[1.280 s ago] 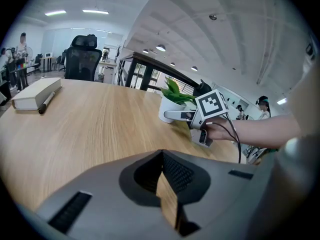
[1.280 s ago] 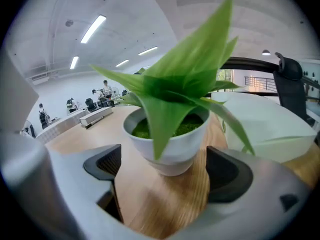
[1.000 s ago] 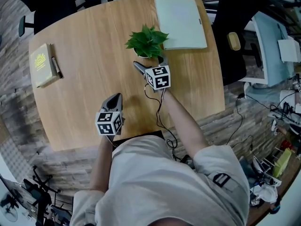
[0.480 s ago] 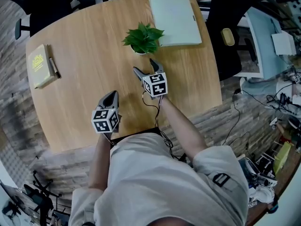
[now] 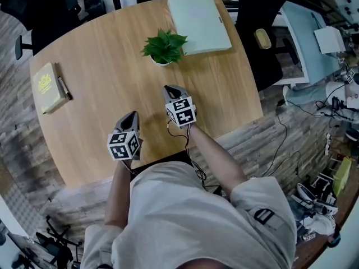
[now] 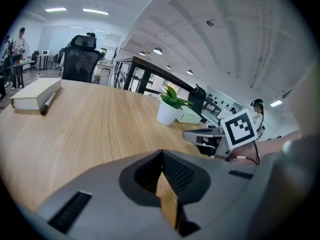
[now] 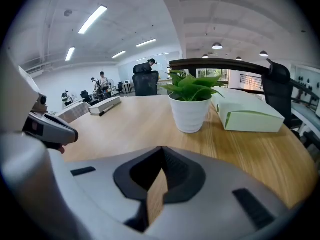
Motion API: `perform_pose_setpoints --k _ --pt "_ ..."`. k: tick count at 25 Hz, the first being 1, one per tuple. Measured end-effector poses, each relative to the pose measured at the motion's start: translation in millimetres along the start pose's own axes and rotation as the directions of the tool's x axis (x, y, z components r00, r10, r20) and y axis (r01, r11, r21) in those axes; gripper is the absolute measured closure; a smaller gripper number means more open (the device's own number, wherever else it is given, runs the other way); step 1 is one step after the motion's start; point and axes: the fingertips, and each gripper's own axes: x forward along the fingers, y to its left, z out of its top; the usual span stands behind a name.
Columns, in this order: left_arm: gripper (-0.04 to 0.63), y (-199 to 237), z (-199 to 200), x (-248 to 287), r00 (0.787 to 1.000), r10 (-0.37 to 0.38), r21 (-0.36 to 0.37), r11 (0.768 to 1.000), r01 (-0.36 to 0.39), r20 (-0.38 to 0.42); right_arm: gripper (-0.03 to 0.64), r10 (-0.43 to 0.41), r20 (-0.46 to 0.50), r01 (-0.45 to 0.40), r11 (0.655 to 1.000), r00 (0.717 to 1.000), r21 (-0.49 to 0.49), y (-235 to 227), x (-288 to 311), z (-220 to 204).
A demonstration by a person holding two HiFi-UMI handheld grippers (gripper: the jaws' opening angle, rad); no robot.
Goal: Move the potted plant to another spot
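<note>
Head view first: the big wooden table [image 5: 101,66] carries everything, so each thing sits flat and steady on it. At the far edge lies a pale green box [image 5: 199,17], pushed out of the way. It is shut, so I cannot tell what is inside.

The potted plant [image 5: 164,48] stands upright just beside the near left corner of that box, a little apart from it. Nothing holds it. It rests on its own flat bottom, well in from the table edge, where I think it will not tip easily. Its white pot [image 7: 190,113] holds a bunch of green leaves that spread wider than the pot's rim. No soil shows from here.

A yellow book [image 5: 45,87] lies flat far off at the left edge of the table.

The right gripper [image 5: 171,88] hangs above the table, pointing at the plant but well short of it. Its jaws have just been closing and are now pressed together with nothing between them. This looks like a hand that is not going to grab.

The left gripper [image 5: 131,116] waits near the person's body, away from the plant. Its jaws are also pressed together and hold nothing.

A dark pen [image 5: 65,87] lies right along the book's side, so it cannot roll far.
</note>
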Motion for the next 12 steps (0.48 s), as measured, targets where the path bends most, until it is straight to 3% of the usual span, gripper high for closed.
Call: perform_pose_setpoints --k 8,12 --pt "0.583 0 0 -16 1.000 -0.025 0.038 0.999 0.026 -0.004 0.614 0.017 0.011 -0.017 1.000 1.000 0.001 39 -32 -12" --pt "0.583 4 13 -33 0.999 -0.041 0.052 0.998 0.039 0.037 0.614 0.003 0.035 -0.003 1.000 0.999 0.011 64 -55 -16"
